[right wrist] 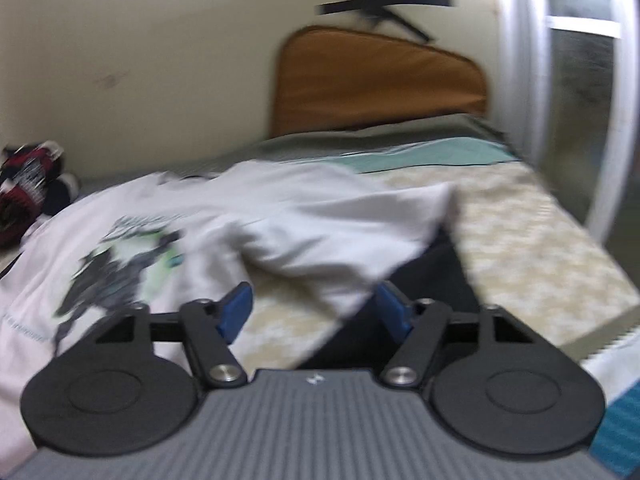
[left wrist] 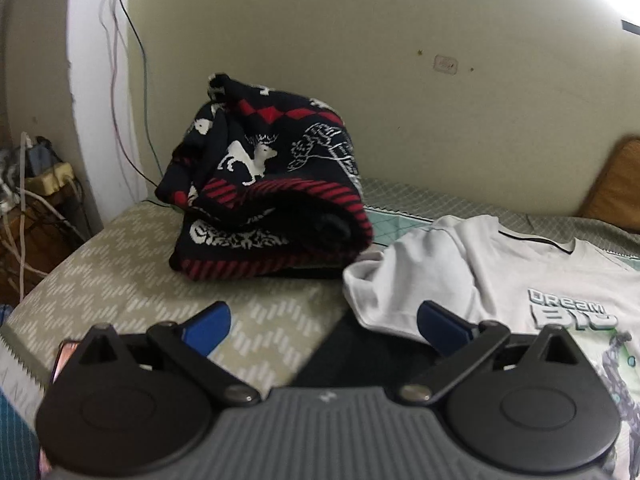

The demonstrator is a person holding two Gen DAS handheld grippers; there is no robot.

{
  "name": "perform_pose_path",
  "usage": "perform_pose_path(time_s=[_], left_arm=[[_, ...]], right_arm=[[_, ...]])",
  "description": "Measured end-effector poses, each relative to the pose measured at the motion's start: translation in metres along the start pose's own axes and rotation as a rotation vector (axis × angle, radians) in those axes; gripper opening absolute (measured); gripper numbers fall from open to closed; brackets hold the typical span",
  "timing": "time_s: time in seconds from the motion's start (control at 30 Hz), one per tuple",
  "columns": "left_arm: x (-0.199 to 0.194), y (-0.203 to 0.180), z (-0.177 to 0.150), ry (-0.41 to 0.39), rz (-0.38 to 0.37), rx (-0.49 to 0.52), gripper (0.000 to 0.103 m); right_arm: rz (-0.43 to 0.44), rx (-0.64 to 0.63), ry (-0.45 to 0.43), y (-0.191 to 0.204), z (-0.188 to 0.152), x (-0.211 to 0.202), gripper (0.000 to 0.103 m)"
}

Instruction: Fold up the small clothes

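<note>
A white T-shirt (left wrist: 520, 264) with a printed front lies spread on the bed, and its sleeve (left wrist: 400, 280) points toward the left gripper. My left gripper (left wrist: 324, 326) hangs open just short of that sleeve, with only the bed sheet and a dark cloth (left wrist: 360, 356) between its blue pads. In the blurred right wrist view the white T-shirt (right wrist: 280, 220) lies ahead. My right gripper (right wrist: 316, 312) is open, and the shirt's other sleeve (right wrist: 340, 264) reaches down between the pads without being pressed. The dark cloth (right wrist: 432, 280) shows under that sleeve.
A folded dark sweater (left wrist: 272, 184) with red stripes and white reindeer sits against the wall; it also shows as the folded sweater (right wrist: 28, 188) at far left. A brown cushion (right wrist: 376, 80) leans at the bed's head. Cables and a power strip (left wrist: 48, 180) hang left of the bed (left wrist: 120, 272).
</note>
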State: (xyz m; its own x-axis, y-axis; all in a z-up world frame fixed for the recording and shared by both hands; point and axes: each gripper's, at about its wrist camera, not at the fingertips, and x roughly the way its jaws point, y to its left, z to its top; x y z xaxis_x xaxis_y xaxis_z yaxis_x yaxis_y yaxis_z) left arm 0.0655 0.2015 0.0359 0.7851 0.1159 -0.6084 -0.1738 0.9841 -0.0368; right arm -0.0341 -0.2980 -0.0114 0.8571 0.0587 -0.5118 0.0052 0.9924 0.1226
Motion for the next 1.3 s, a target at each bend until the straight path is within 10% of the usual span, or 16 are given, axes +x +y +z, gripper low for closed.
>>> perform_pose_path(time_s=[0.3,0.37,0.43,0.73,1.1,1.3], left_arm=[[0.041,0.013,-0.007,0.104,0.011,0.043,0.099],[0.042,0.014,-0.013,0.12,0.012,0.047,0.096],[0.043,0.016,-0.016,0.131,0.017,0.048,0.092],[0.039,0.024,-0.022,0.141,0.029,0.059,0.086],[0.05,-0.028,0.027,0.053,-0.04,0.231,0.086],[0.102,-0.054,0.031,0.141,-0.016,0.291,0.081]], right_arm=[[-0.083,0.052,0.131,-0.037,-0.01,0.021,0.067],[-0.156,-0.055,0.105,-0.026,-0.017,0.021,0.022],[-0.166,-0.111,0.07,-0.03,-0.016,0.016,0.011],[-0.559,-0.056,-0.018,-0.121,0.045,0.026,0.012],[-0.074,-0.02,-0.099,-0.062,0.105,0.045,0.041],[0.002,-0.164,-0.022,0.001,0.111,0.102,0.047]])
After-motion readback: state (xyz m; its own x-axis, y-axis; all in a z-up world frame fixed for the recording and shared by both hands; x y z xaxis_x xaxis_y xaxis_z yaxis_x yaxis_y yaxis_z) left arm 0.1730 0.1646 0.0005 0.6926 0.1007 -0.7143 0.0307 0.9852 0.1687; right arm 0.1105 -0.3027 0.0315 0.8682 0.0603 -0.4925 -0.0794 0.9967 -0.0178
